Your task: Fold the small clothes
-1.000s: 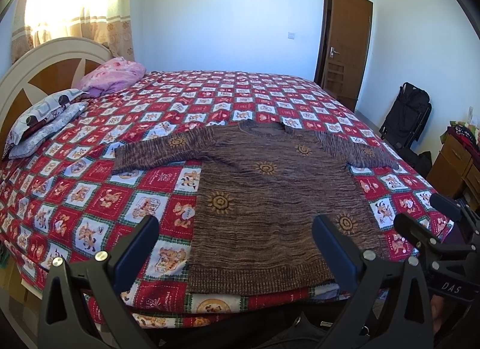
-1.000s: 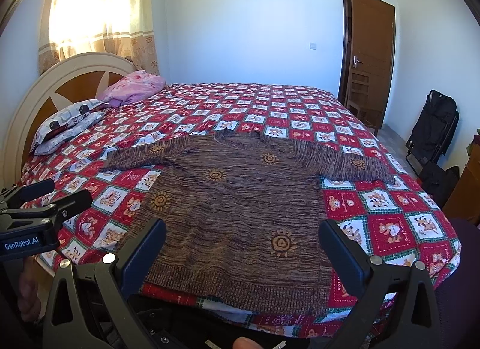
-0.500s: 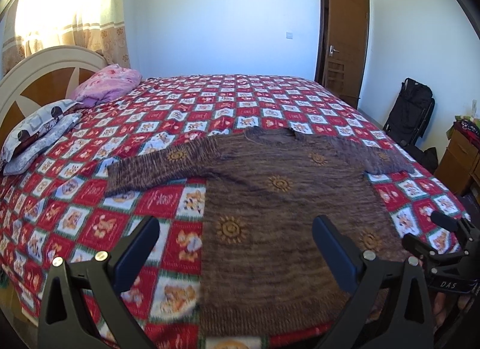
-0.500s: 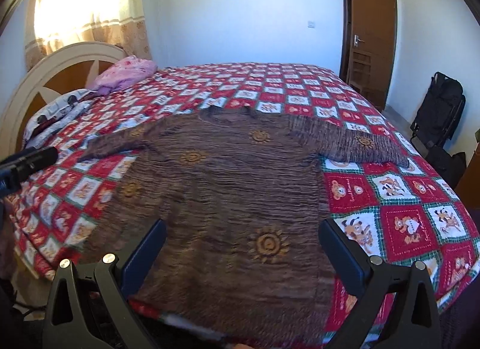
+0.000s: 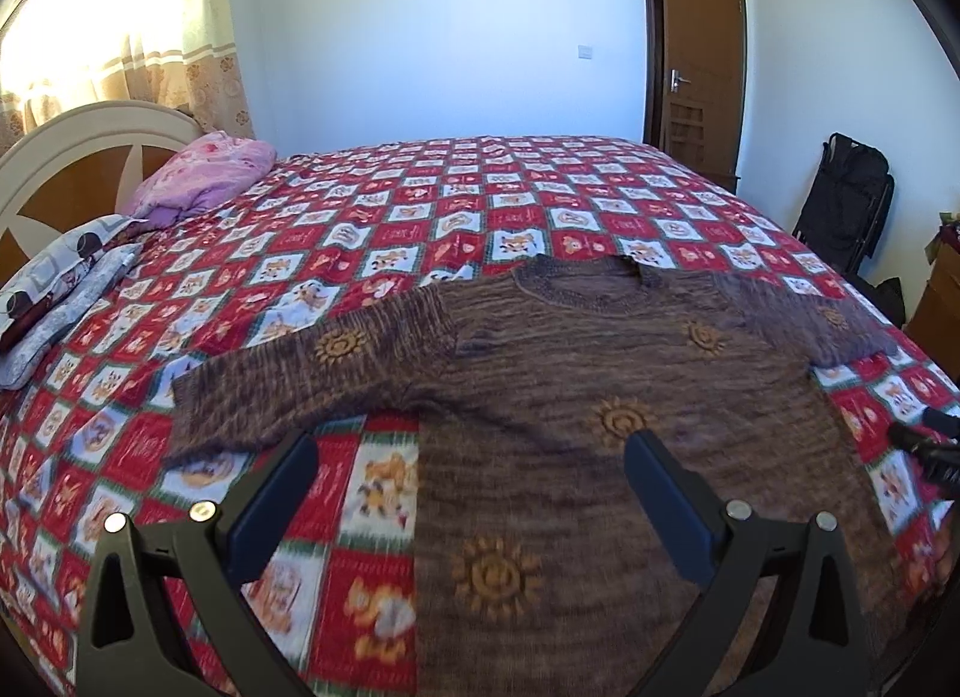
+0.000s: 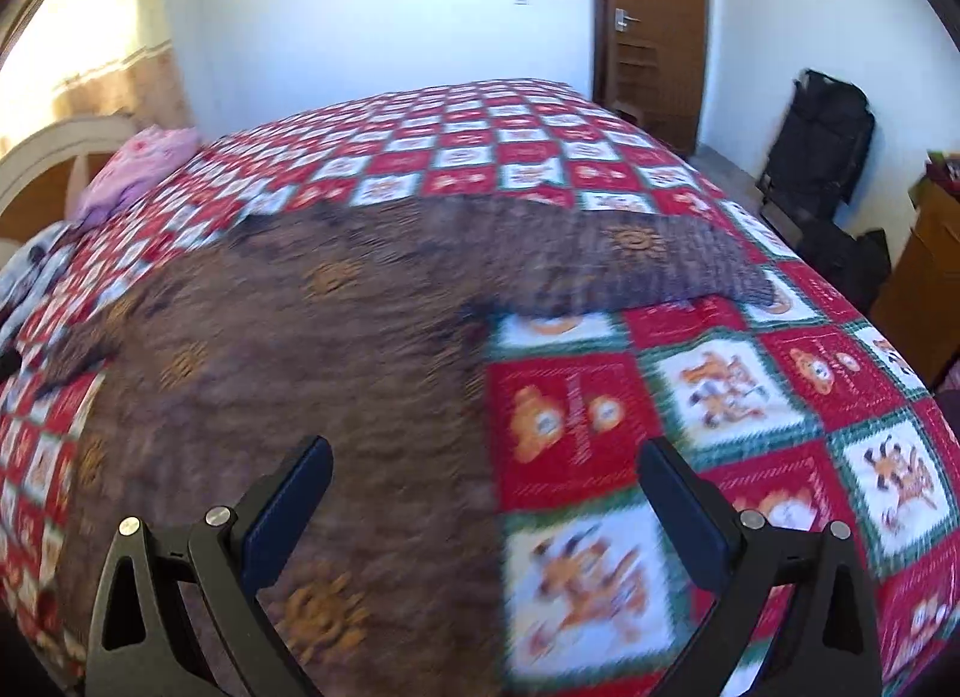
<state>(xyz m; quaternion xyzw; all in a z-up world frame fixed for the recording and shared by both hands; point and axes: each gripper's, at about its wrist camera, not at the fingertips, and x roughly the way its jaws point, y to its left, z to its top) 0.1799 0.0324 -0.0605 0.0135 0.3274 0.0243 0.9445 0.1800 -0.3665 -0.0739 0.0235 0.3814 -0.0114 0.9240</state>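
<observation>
A brown knitted sweater [image 5: 600, 397] with orange sun motifs lies flat on the bed, both sleeves spread out; it also shows in the right wrist view [image 6: 312, 373]. My left gripper [image 5: 471, 460] is open and empty, above the sweater's left side below the left sleeve [image 5: 312, 379]. My right gripper [image 6: 486, 475] is open and empty, above the sweater's right edge below the right sleeve [image 6: 648, 265]. The right gripper's tip shows at the right edge of the left wrist view [image 5: 927, 445].
The bed has a red and white patchwork cover [image 5: 420, 217] and a curved headboard [image 5: 72, 157] at left. Pillows [image 5: 60, 283] and a pink bundle [image 5: 204, 175] lie near it. A black folded stroller [image 5: 846, 205], a brown door [image 5: 696, 85] and a wooden dresser [image 6: 930, 277] stand at right.
Both grippers have moved forward and lower over the bed, closer to the sweater. The right one has swung toward the sweater's right side. Both stay open.
</observation>
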